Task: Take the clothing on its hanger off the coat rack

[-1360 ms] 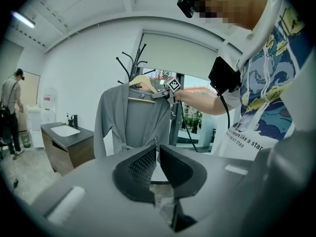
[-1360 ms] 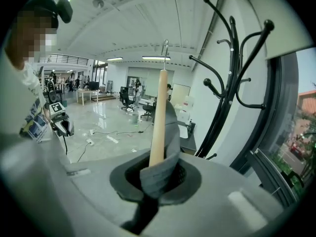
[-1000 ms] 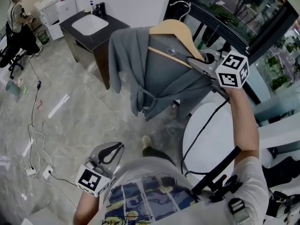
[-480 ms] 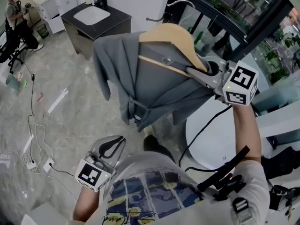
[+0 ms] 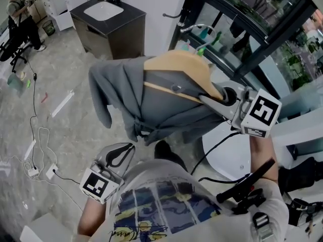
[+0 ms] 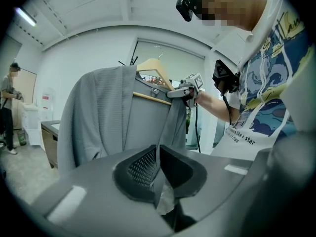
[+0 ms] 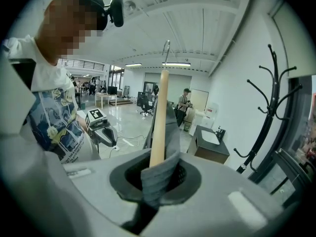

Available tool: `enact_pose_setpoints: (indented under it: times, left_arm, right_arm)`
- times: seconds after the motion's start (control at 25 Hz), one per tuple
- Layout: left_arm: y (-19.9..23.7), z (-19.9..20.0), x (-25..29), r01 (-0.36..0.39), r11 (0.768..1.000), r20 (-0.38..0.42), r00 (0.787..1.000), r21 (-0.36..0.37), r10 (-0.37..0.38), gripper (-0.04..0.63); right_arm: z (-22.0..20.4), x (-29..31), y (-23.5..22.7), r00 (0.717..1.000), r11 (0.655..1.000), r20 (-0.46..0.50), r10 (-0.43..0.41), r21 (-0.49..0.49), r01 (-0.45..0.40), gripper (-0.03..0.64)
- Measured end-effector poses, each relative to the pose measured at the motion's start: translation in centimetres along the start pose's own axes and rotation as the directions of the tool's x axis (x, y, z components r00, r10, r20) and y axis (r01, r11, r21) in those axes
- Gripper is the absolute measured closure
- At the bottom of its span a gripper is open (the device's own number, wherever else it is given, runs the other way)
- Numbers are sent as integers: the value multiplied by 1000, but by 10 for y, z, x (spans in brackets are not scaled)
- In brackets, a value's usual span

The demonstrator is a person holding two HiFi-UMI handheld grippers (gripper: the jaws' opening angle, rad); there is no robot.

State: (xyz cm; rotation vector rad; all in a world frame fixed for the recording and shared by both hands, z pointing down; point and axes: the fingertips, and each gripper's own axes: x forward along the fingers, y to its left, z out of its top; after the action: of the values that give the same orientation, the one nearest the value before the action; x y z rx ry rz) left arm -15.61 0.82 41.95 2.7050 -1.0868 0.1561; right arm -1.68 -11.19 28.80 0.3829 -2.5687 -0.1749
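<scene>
A grey garment (image 5: 166, 105) hangs on a wooden hanger (image 5: 176, 67) in mid-air in front of me. My right gripper (image 5: 209, 99) is shut on the hanger's right end together with the cloth over it (image 7: 160, 169). The hanger's metal hook (image 7: 167, 51) sticks up free, touching nothing. The black coat rack (image 7: 269, 98) stands apart at the right, against the white wall. My left gripper (image 5: 121, 155) is low at the left, below the garment's hem. Its jaws are shut, and a narrow grey strip of the garment (image 6: 165, 132) runs down between them.
A dark cabinet with a white sink (image 5: 108, 21) stands by the wall beyond the garment. A white round table (image 5: 222, 155) is at my lower right. Cables and a power strip (image 5: 33, 173) lie on the floor at left, and a person (image 5: 20, 14) stands far left.
The hanger with the garment has come down and toward me in the right gripper's hold. The left gripper has stayed where it was.
</scene>
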Motion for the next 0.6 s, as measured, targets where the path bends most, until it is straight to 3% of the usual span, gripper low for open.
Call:
enact_pose_setpoints:
  times: [0.6]
  left_arm:
    - [14, -3, -13, -14, 1000, 10, 1000, -3, 14, 568]
  right_arm:
    - [-12, 25, 52, 996, 997, -50, 73, 1, -73, 609]
